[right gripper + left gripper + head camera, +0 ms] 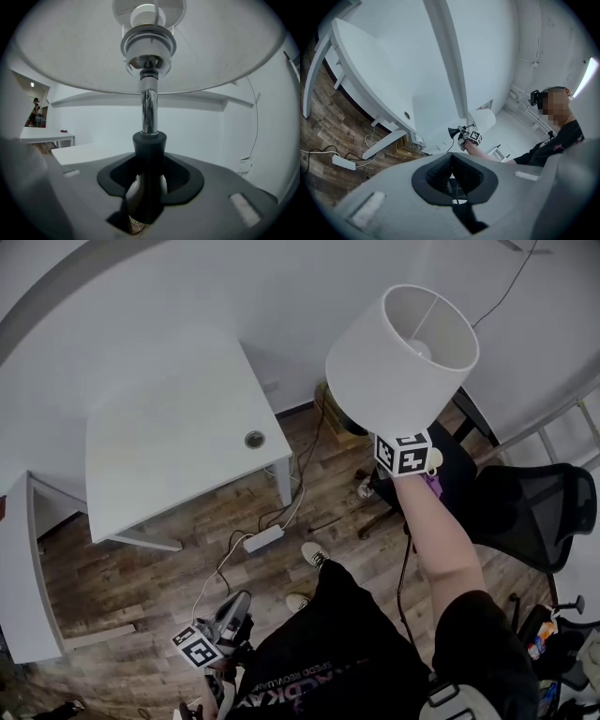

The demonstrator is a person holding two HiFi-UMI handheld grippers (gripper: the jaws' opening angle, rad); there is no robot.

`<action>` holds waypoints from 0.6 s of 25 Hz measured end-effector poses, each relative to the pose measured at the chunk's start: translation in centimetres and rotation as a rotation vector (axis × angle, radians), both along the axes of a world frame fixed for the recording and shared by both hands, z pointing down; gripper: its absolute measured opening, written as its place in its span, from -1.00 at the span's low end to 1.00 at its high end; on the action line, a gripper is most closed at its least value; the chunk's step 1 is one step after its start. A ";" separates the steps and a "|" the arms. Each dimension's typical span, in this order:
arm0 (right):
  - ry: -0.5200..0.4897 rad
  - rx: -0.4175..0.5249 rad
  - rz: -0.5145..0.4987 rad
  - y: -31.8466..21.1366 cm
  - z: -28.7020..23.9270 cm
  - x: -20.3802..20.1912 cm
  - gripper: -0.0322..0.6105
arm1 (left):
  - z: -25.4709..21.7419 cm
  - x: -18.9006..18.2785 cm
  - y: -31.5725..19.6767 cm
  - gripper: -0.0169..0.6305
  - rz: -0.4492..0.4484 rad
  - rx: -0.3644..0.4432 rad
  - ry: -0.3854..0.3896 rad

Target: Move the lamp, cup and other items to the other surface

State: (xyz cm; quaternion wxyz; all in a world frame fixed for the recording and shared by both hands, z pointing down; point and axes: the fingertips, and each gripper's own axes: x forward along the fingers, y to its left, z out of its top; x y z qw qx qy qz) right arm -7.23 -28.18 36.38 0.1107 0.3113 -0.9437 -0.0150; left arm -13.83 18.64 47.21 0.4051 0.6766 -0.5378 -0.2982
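The lamp (398, 357) has a white drum shade, a chrome stem (149, 112) and a black base. It hangs in the air to the right of the white table (169, 427). My right gripper (401, 448) is shut on the black base just under the shade, and the base fills the jaws of the right gripper (149, 168) in its own view. My left gripper (234, 610) is low at the bottom left over the wood floor, shut with nothing in it (451, 166). From the left gripper view the lamp (483, 119) and the right gripper (469, 136) show far off.
The white table (370, 70) has a round cable hole (254, 439) near its right edge. A power strip (263, 538) and cables lie on the floor beneath it. A black office chair (534, 512) stands at the right. Another white surface (79, 152) lies ahead of the lamp.
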 end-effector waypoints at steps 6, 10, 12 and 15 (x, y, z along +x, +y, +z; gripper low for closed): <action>-0.014 -0.019 0.053 -0.9 -0.4 3.5 -0.40 | -0.1 1.0 -0.7 -0.97 0.035 0.009 -0.004; -0.039 -0.013 0.071 -1.8 -1.5 5.1 -0.40 | 0.0 1.9 -1.6 -0.97 0.056 0.010 -0.008; -0.040 -0.001 0.075 -2.3 -2.1 5.9 -0.40 | 0.0 2.5 -2.3 -0.97 0.070 0.012 -0.013; -0.038 0.018 0.072 -3.2 -3.1 6.7 -0.40 | 0.1 3.5 -3.8 -0.97 0.093 0.014 -0.009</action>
